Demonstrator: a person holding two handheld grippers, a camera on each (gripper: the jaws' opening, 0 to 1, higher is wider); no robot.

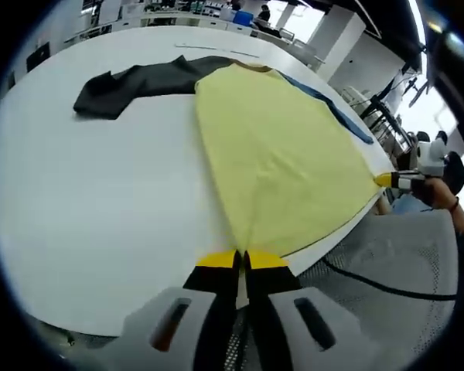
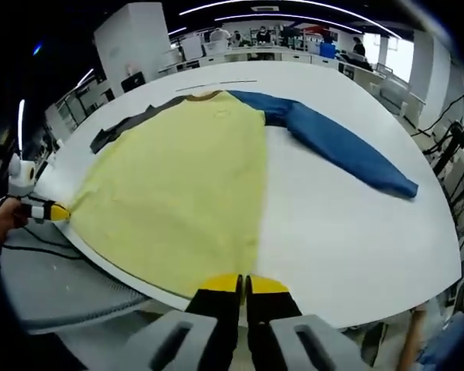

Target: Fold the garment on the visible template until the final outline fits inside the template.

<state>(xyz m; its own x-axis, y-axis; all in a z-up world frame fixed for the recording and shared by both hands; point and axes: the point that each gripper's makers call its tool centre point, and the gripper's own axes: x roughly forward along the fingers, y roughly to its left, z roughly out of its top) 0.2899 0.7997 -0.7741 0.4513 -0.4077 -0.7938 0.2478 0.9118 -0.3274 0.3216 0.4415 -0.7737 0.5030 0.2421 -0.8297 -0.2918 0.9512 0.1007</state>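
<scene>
Open-plan workshop behind, benches and people far off; up front a broad white desk (image 1: 100,209) carrying the garment (image 1: 282,154). Yellow body spread flat toward the near edge of the desk, collar toward the far edge. One dark sleeve (image 1: 131,85) stretched out toward the far left corner in the left gripper view, one blue sleeve (image 2: 348,147) angled toward the right edge in the right gripper view. No template outline discernible on the white surface.

Left hand-held gripper (image 1: 242,259) pinched shut on the hem of the garment at the near edge of the desk, jaws pressed together with yellow cloth between. Right hand-held gripper (image 2: 243,284) likewise clamped on the hem, at the other bottom corner, right at the desk's near edge. Each visible at the side of the other's view, tip on the cloth.

Risks from here, as a judgement:
- Hem overhanging the near edge: slack or an uneven lift likely to drag the body off the desk.
- Thin bite on the hem: slipping out mid-fold, leaving a crooked crease.
- Unequal travel of the two sides: skewed fold, outline spilling past the template.
- Sleeves still spread wide: bunching or trailing outside.
</scene>
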